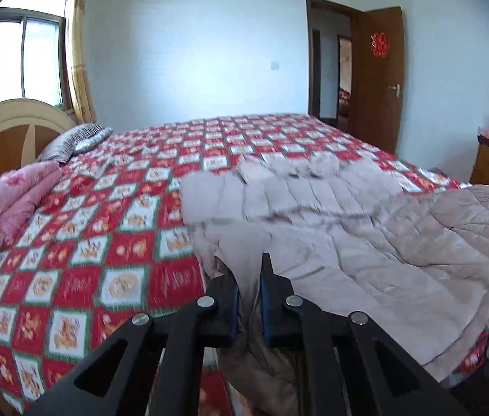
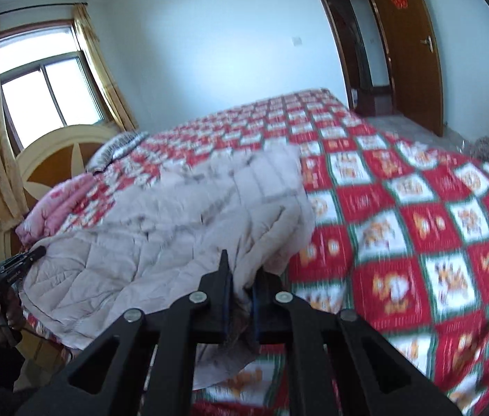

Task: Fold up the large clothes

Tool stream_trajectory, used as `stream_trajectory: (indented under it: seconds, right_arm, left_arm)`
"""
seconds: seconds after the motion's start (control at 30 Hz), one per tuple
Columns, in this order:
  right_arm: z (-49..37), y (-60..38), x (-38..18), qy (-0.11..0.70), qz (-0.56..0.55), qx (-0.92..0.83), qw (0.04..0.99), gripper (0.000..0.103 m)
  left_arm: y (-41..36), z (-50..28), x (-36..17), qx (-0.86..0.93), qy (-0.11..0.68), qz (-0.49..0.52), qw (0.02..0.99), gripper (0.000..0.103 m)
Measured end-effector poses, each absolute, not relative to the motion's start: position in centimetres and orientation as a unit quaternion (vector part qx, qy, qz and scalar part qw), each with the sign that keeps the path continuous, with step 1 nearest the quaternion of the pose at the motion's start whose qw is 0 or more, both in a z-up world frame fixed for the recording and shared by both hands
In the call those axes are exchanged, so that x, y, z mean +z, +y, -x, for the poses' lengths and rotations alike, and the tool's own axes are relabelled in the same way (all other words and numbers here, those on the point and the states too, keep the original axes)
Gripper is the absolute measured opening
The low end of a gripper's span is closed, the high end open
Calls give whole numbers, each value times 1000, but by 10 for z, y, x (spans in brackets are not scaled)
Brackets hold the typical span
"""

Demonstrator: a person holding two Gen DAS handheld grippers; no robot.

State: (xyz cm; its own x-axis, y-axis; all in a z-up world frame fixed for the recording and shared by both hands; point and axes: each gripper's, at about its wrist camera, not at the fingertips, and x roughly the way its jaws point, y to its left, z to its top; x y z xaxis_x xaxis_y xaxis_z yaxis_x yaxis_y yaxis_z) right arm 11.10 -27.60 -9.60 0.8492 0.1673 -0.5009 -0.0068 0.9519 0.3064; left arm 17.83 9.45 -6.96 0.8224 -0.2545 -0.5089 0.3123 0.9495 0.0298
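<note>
Beige quilted coat [image 1: 365, 242] is lying spread across the near side of the bed's red checked bedspread [image 1: 105, 242] in the left wrist view, its far part showing padded bands and its near hem hanging over the bed edge. The left gripper [image 1: 249, 277] is pinching that near hem, with cloth filling the narrow gap between its two black fingers [image 1: 273, 287]. A pink folded quilt [image 1: 5, 204] and a striped pillow [image 1: 74, 140] are sitting by the headboard [image 1: 8, 128], and a brown door [image 1: 381, 76] is standing open in the far wall. In the right wrist view, the coat [image 2: 161, 228] is bunching up in a raised mound on the bedspread [image 2: 417, 242], blurred. The right gripper [image 2: 241, 274] is clamping a fold of the coat's near edge, fabric squeezed between its closed-in fingers [image 2: 221, 277]. At the far left, the left gripper [image 2: 22, 260] is showing beside the coat's other end, with a hand [image 2: 1, 315] below it.
</note>
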Motion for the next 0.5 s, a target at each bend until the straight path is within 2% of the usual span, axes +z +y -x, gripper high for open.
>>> stream_trajectory:
  seconds: [0.23,0.4,0.5]
  right_arm:
    - [-193,-281,-60,242,-158,45,956,11]
    - [-249,-284,-46,248,-158,36,955,11]
    - [-276,-290,-43,254,-157,32,954,11]
  left_arm:
    - [107,-273,-29,-155,261,28,952,9]
    - [96,-335,-16,-156,276,20,948,9]
    - [93,-372,-18,-159,302,22,940,13]
